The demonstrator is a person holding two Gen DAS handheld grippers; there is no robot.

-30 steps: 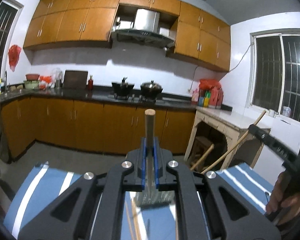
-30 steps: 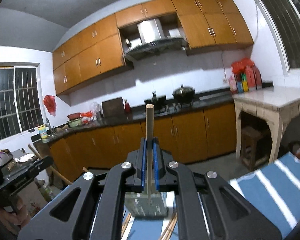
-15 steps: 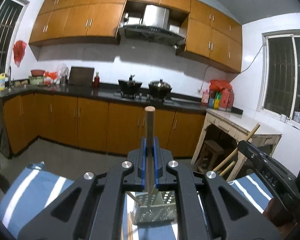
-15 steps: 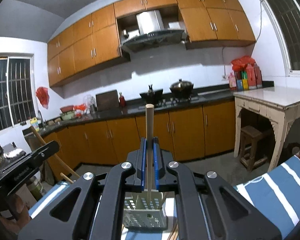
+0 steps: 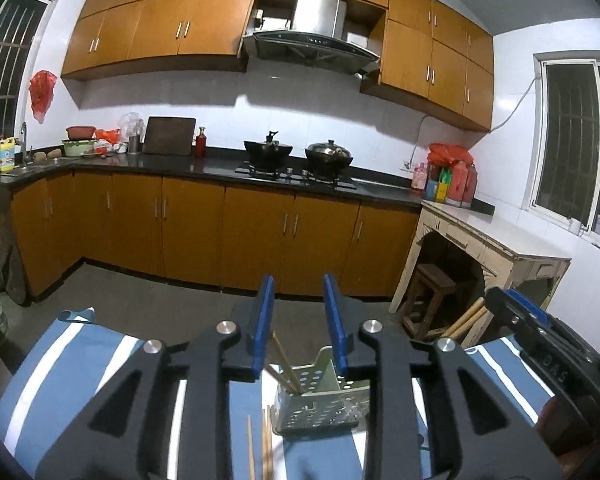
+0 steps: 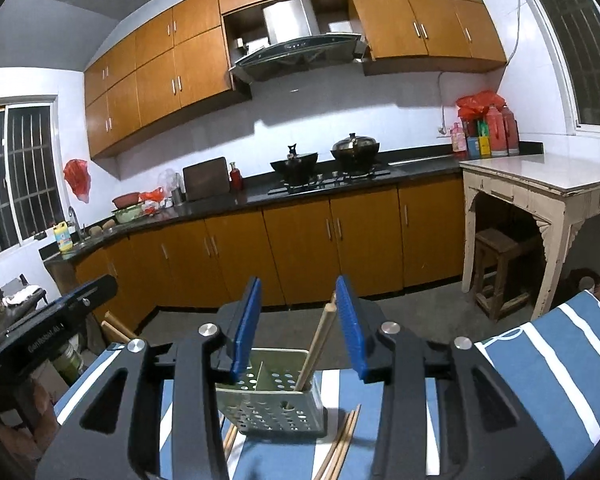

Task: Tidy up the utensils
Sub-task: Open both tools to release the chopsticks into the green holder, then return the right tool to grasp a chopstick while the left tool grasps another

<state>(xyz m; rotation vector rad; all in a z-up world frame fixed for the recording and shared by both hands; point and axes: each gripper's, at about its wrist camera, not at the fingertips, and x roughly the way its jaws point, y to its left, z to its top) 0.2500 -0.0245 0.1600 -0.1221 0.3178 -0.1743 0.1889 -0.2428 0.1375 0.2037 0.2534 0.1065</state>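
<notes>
A pale green perforated utensil holder (image 5: 322,404) (image 6: 274,398) stands on a blue-and-white striped cloth (image 5: 72,368) (image 6: 548,360). Wooden chopsticks lean inside it, seen in the left wrist view (image 5: 286,362) and the right wrist view (image 6: 318,346). More chopsticks lie flat on the cloth beside the holder (image 5: 260,448) (image 6: 342,442). My left gripper (image 5: 299,322) is open and empty above the holder. My right gripper (image 6: 299,322) is open and empty above the holder too. The other gripper shows at the edge of each view (image 5: 548,354) (image 6: 40,332).
A kitchen lies behind: brown cabinets (image 5: 236,232), a dark counter with two pots (image 5: 300,154), a pale side table (image 5: 492,240) with a wooden stool (image 5: 430,300) under it, and grey floor beyond the cloth's far edge.
Both grippers were shut on a chopstick held upright. Both have opened, and the chopsticks now stand leaning in the holder. Both views have tilted down and closer to the holder.
</notes>
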